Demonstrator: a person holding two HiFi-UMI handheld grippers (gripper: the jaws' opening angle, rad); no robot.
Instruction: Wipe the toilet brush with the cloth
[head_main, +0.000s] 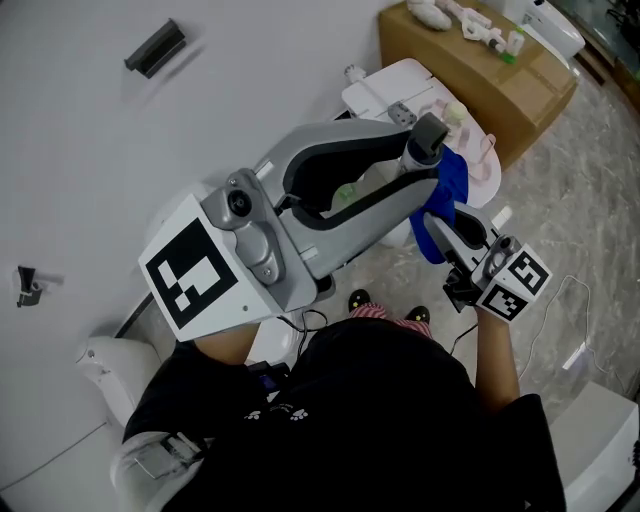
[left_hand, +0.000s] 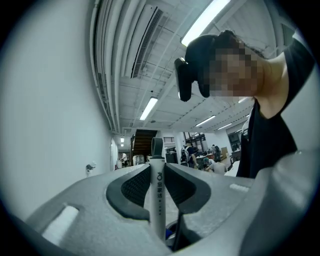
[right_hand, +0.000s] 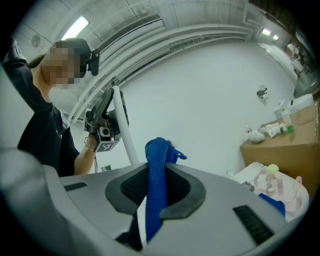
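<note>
Head view, looking steeply down. At 6 o'clock, closest, is the person's black top (head_main: 340, 420). Just beyond it, from 9 o'clock toward the centre, the large grey left gripper (head_main: 420, 160) stretches away, its black-and-white marker cube nearest the person. In the left gripper view its jaws are clamped on the slim white handle of the toilet brush (left_hand: 158, 205), which stands upright between the pads. The handle's dark loop pokes out past the fingertips. The brush head cannot be made out in any view.

At 4 o'clock the right gripper (head_main: 445, 225) is held in a bare hand. In the right gripper view its jaws are closed on the blue cloth (right_hand: 156, 200), a bunched strip rising above the pads. In the head view the cloth (head_main: 452, 180) hangs just beside the left gripper's tip; whether it touches the brush cannot be told.

Farther off at 1 o'clock sits a white toilet (head_main: 385, 90). A cardboard box (head_main: 500, 95) stands beyond it against the white wall.
</note>
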